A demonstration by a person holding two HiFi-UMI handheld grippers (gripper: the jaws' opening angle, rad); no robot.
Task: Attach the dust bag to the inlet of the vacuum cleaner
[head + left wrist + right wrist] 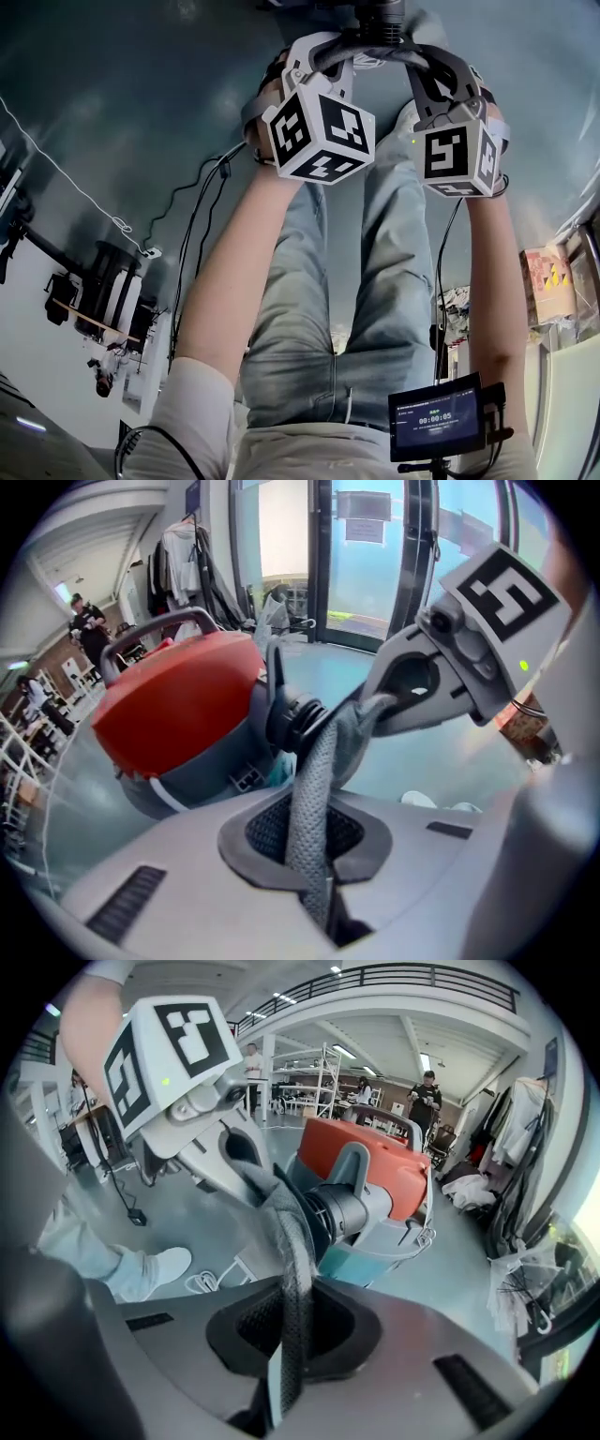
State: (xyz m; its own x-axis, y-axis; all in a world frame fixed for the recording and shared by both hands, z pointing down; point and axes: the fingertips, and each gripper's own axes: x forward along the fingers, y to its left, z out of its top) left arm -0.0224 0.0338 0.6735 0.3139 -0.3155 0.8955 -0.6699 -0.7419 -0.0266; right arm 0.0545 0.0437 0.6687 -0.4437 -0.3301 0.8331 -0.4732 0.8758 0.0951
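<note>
The vacuum cleaner (178,705) has a red lid, a grey-blue body and a black round inlet (298,720) that sticks out toward me. The grey mesh dust bag (314,789) hangs stretched between both grippers, its mouth right at the inlet (342,1211). My left gripper (314,855) is shut on one edge of the bag. On the opposite edge of the bag (292,1251) my right gripper (289,1340) is shut. Each gripper view shows the other gripper across the bag. In the head view both marker cubes (319,122) (459,150) sit side by side at the top, and the vacuum is hidden behind them.
Black cables (202,202) trail over the grey floor. My white shoe (150,1274) stands near a coiled cord. Glass doors (366,555) and hanging coats (183,560) lie behind the vacuum. Several people stand by shelving (309,1077). A small screen (436,417) hangs at my waist.
</note>
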